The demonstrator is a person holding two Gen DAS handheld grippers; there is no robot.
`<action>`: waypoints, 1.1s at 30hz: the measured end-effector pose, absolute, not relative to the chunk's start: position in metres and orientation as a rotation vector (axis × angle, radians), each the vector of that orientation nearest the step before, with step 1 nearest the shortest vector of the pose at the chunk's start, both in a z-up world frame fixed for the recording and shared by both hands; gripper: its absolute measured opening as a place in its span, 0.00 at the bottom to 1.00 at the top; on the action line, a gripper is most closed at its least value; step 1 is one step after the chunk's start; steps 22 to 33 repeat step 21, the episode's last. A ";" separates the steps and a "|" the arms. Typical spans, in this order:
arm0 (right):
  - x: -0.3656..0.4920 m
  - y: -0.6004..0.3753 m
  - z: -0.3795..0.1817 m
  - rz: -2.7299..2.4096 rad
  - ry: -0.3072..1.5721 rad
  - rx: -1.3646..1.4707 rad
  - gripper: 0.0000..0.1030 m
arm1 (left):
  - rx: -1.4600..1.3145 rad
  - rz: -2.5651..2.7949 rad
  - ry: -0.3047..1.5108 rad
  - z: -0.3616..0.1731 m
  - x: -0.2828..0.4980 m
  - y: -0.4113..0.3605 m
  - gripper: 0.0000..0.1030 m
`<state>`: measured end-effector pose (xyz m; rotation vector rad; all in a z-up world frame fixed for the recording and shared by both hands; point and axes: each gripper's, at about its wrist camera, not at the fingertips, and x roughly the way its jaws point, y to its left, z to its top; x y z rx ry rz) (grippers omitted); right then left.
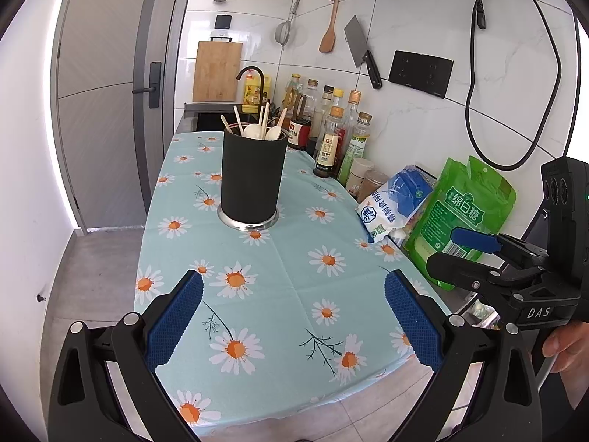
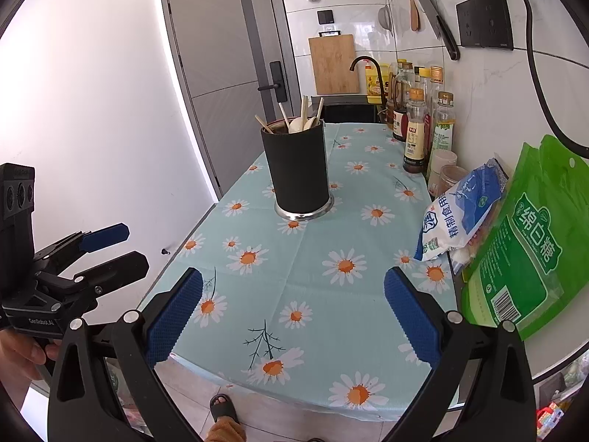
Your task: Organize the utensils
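A black utensil holder (image 1: 253, 176) with a steel base stands upright on the daisy tablecloth (image 1: 294, 280), mid-table; it also shows in the right wrist view (image 2: 299, 169). Chopsticks and pale spoons (image 1: 259, 127) stick out of its top, seen too in the right wrist view (image 2: 300, 119). My left gripper (image 1: 293, 316) is open and empty above the table's near edge, well short of the holder. My right gripper (image 2: 293, 313) is open and empty, likewise near the front edge. Each gripper shows at the side of the other's view: the right one (image 1: 447, 248) and the left one (image 2: 127, 246).
Sauce bottles (image 1: 331, 136), jars, a white-blue salt bag (image 1: 395, 202) and a green sugar bag (image 1: 464, 213) line the right wall side. A sink with black tap (image 1: 254, 77) lies behind. A cleaver, spatula and strainer hang on the tiled wall. A door is at left.
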<state>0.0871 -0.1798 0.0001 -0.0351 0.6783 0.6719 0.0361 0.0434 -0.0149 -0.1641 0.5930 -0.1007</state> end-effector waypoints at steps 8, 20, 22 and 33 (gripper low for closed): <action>0.089 -0.180 0.000 0.670 0.677 -0.039 0.95 | -0.165 -0.101 0.591 -0.016 0.038 0.042 0.94; 0.093 -0.179 0.000 0.667 0.687 -0.031 0.95 | -0.164 -0.104 0.597 -0.016 0.040 0.044 0.93; 0.093 -0.178 0.000 0.668 0.687 -0.032 0.95 | -0.168 -0.103 0.598 -0.016 0.040 0.045 0.93; 0.093 -0.178 0.000 0.668 0.687 -0.032 0.95 | -0.168 -0.103 0.598 -0.016 0.040 0.045 0.93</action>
